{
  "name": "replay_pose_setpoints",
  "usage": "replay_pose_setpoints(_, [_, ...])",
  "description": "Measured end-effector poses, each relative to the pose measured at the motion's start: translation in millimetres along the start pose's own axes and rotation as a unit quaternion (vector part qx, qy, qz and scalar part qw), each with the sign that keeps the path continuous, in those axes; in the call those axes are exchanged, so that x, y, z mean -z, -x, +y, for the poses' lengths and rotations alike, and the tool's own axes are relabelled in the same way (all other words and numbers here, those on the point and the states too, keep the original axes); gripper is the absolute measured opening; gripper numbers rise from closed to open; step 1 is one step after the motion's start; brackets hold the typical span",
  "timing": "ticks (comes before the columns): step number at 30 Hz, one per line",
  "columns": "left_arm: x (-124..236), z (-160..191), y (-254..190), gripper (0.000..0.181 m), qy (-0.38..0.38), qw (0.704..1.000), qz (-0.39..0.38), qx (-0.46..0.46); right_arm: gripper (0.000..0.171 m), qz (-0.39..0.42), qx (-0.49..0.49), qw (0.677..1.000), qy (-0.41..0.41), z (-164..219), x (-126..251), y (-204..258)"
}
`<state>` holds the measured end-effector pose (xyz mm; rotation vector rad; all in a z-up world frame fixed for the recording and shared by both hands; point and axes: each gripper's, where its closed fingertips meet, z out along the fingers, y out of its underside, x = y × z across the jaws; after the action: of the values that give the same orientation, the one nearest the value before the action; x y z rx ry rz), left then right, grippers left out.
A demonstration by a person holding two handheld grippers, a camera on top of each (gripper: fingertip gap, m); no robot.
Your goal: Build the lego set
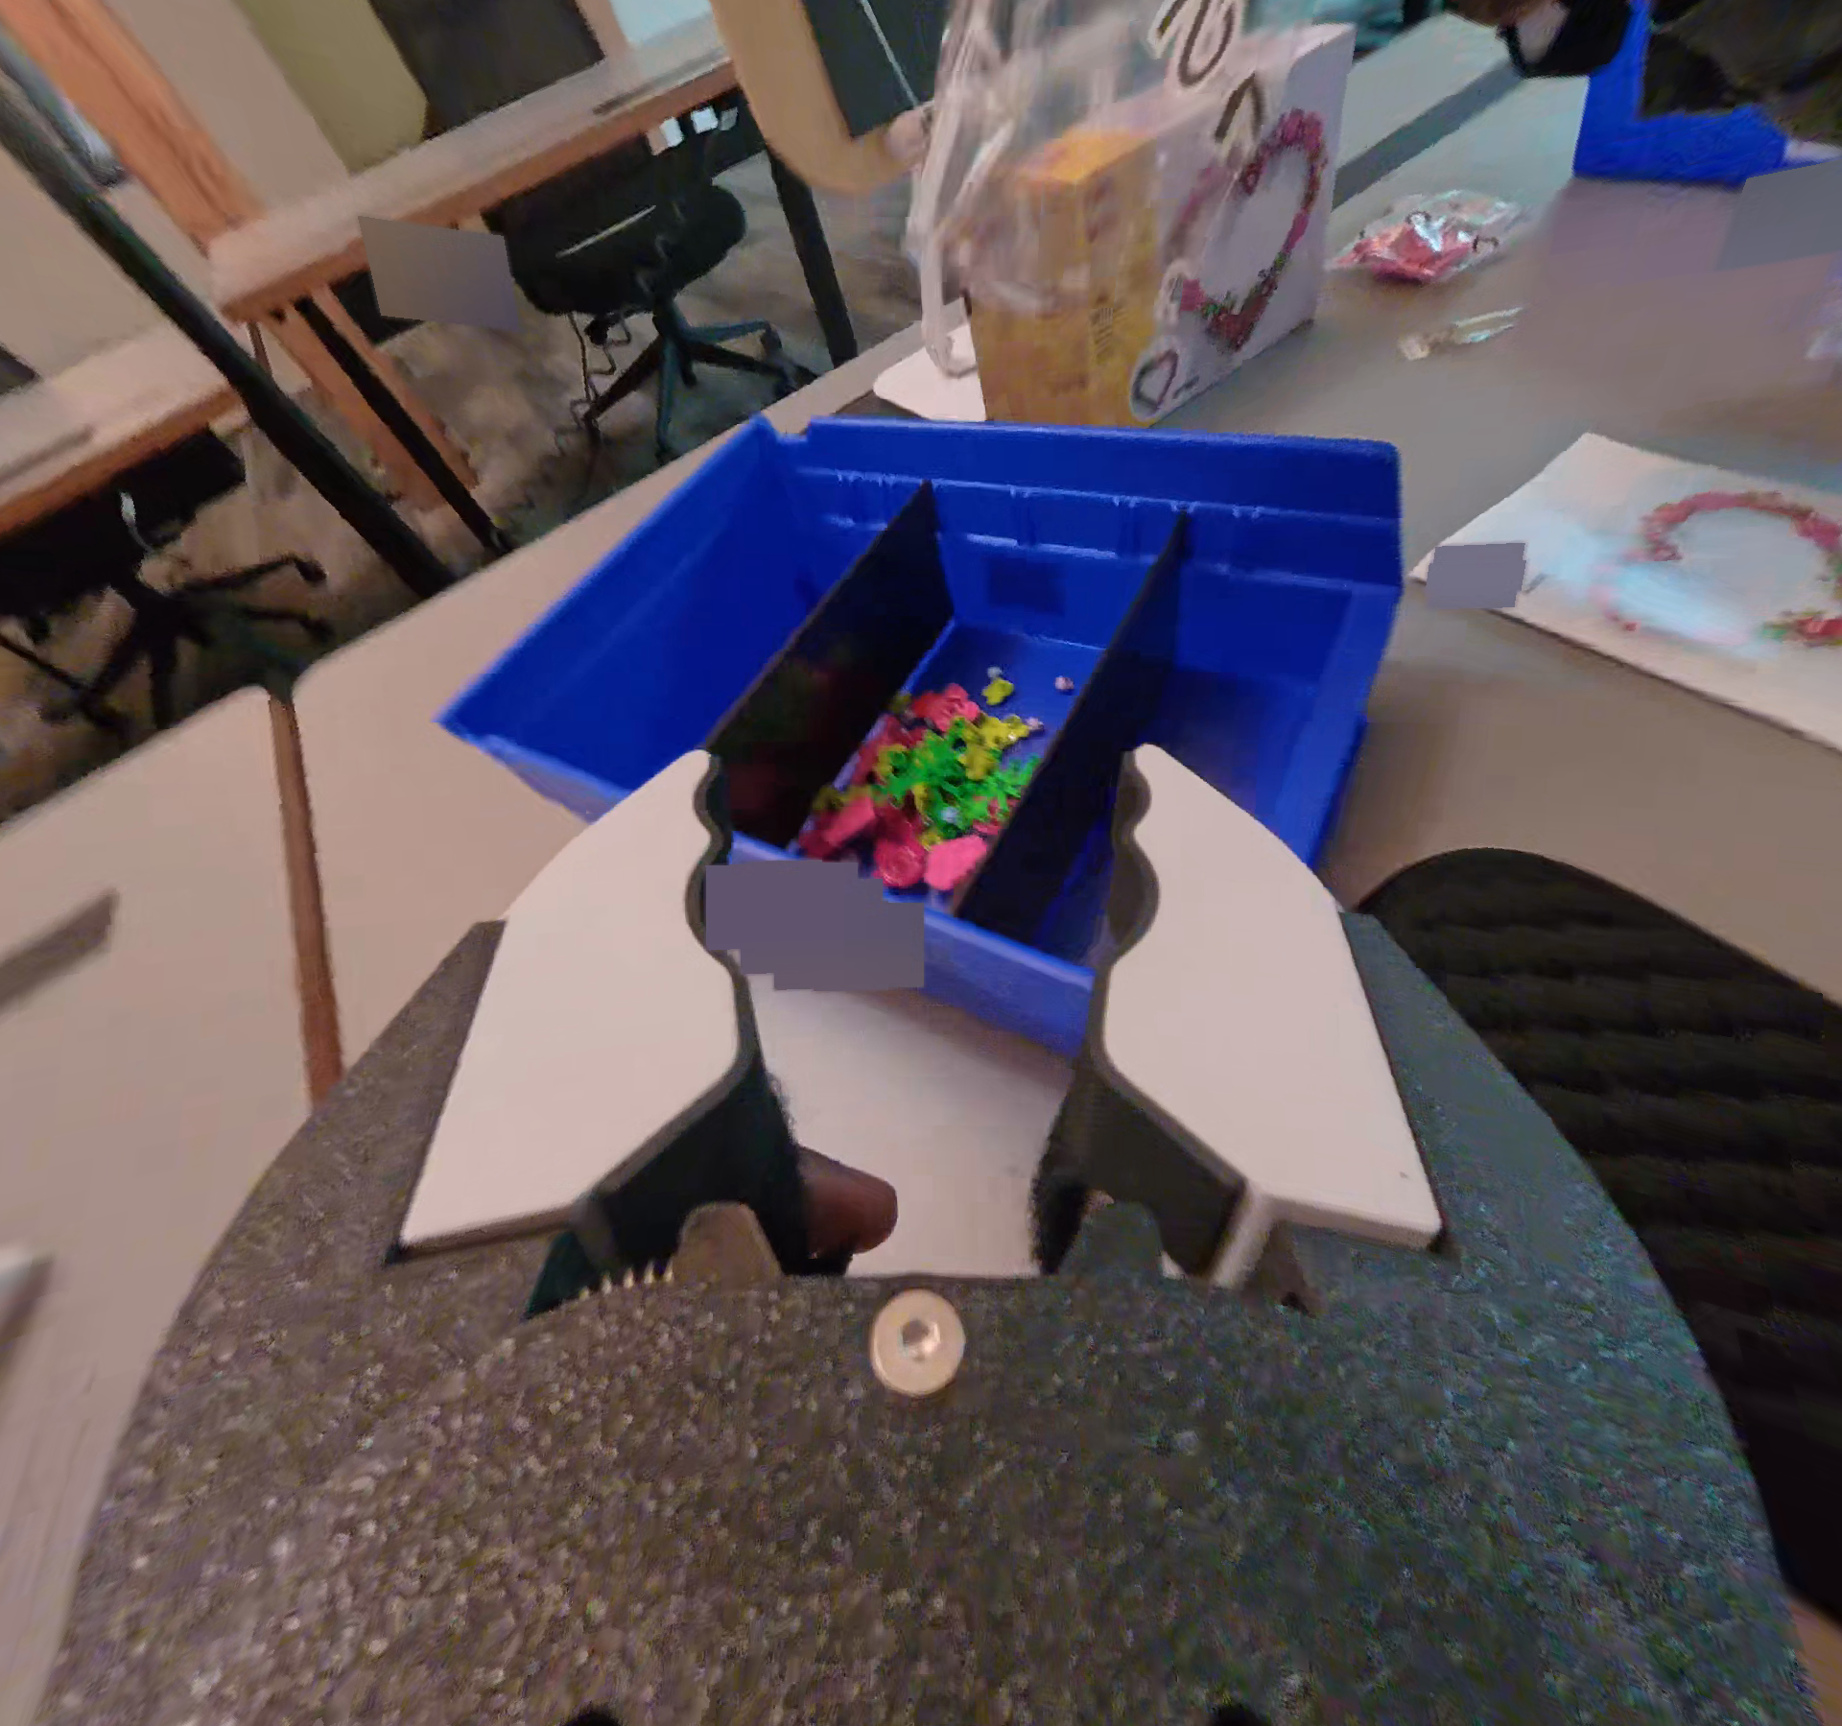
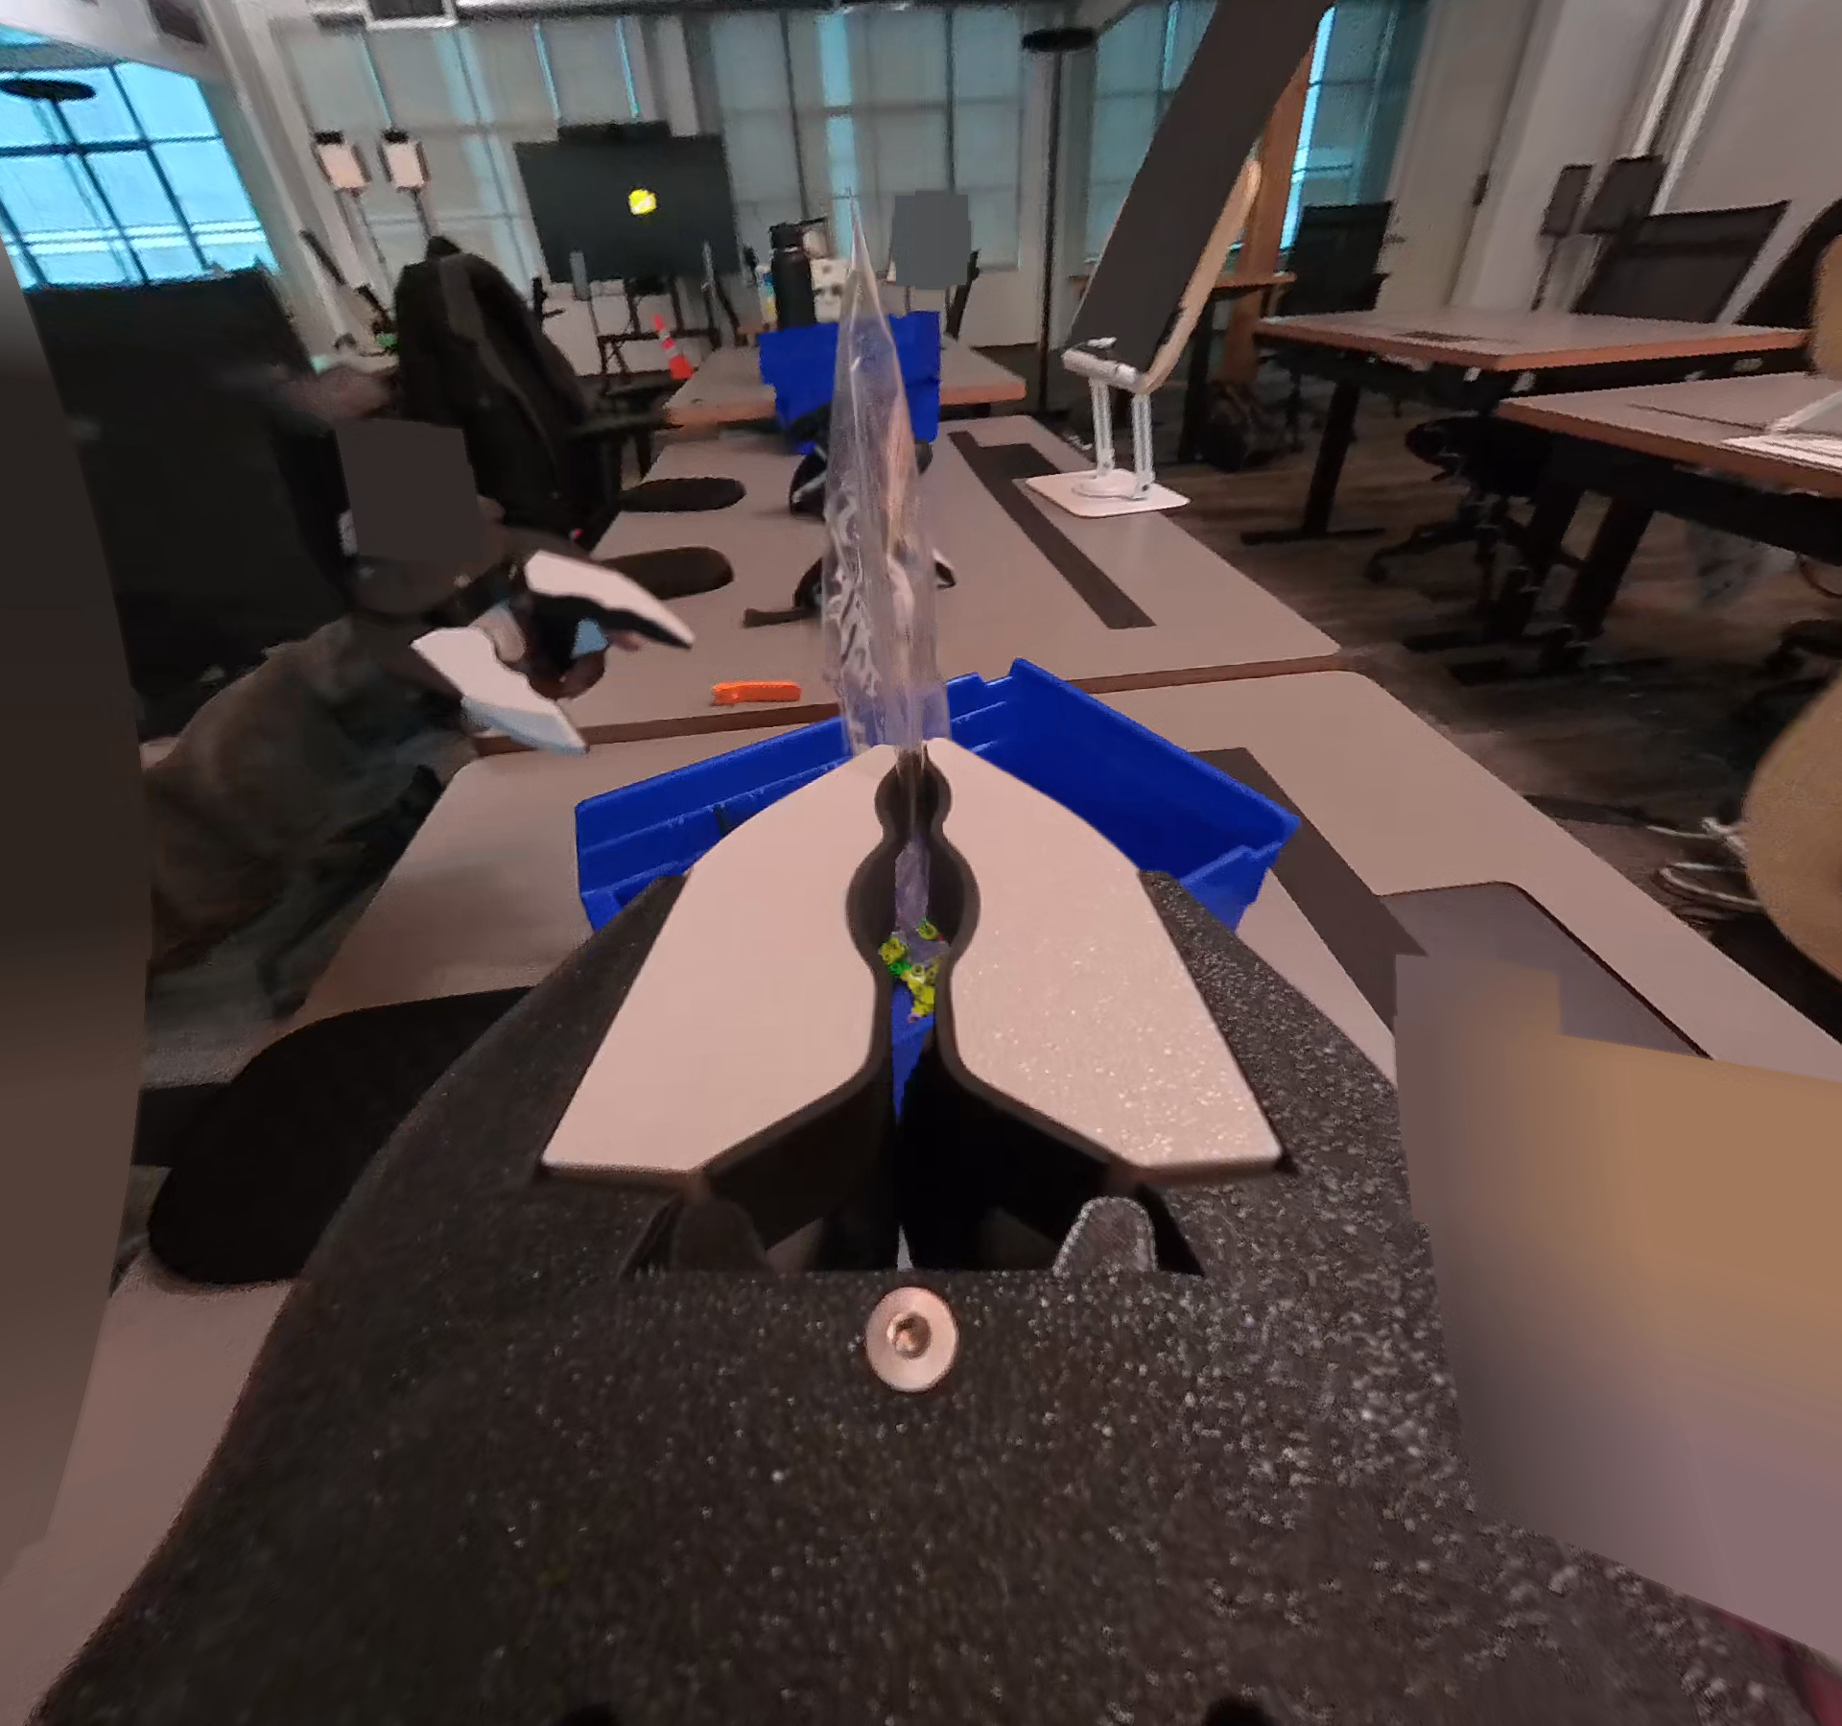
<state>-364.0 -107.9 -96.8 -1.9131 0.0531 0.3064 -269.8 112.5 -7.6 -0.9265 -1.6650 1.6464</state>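
Your left tongs (image 1: 917, 811) are spread wide with nothing between them, hovering just short of the blue bin (image 1: 638, 622) that sits at the tabletop's (image 1: 1555, 781) left edge. Two black dividers (image 1: 857, 641) split the bin into three compartments; the middle one holds a loose heap of pink, green and yellow lego pieces (image 1: 927, 781). The left compartment has something dark in it that you cannot make out.

Your right tongs (image 2: 915, 761) are pressed together on a clear plastic bag (image 2: 877, 502), which stands up from the tips above the bin. Through the gap between their fingers (image 2: 1086, 980) you see a few green and yellow pieces down in the bin.

Behind the bin, toward the tabletop's far edge, stands the lego box (image 1: 1246, 243) with a heart wreath pictured on it, partly veiled by the bag. An instruction sheet (image 1: 1694, 572) lies flat toward the right edge, and a small sealed packet of pink pieces (image 1: 1425, 233) rests farther back.
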Motion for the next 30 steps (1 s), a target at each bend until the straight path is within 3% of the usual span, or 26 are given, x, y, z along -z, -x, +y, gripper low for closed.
replay_pose_setpoints(6, [11.7,25.8,-21.6,0.081,-0.038,0.983,-0.117,0.135,0.0,0.035,-0.015,0.999,-0.036,-1.5,28.9,17.0])
replay_pose_setpoints(12, [-2.9,73.9,-27.2,0.065,0.058,0.965,-0.189,0.173,0.0,0.052,-0.027,0.995,-0.078,-4.5,45.5,45.4])
replay_pose_setpoints(14, [-11.5,80.1,-34.4,0.047,0.08,0.968,-0.17,0.165,0.0,0.055,-0.019,0.995,-0.078,-2.9,52.0,55.3])
replay_pose_setpoints(16, [-17.9,81.0,-38.9,0.02,0.09,0.973,-0.158,0.139,0.0,0.051,-0.018,0.996,-0.075,1.4,58.5,65.3])
replay_pose_setpoints(20, [-12.9,73.7,-21.9,0.011,0.118,0.968,-0.203,0.091,0.0,0.028,-0.061,0.995,-0.079,12.7,71.7,81.4])
replay_pose_setpoints(25, [-2.8,54.2,18.3,0.003,0.071,0.961,-0.207,0.167,0.0,0.068,-0.135,0.986,-0.075,39.1,91.5,64.5])
replay_pose_setpoints(30, [-1.2,56.4,40.2,0.001,0.072,0.953,-0.207,0.209,0.0,0.11,-0.219,0.97,0.013,90.0,102.7,39.0])
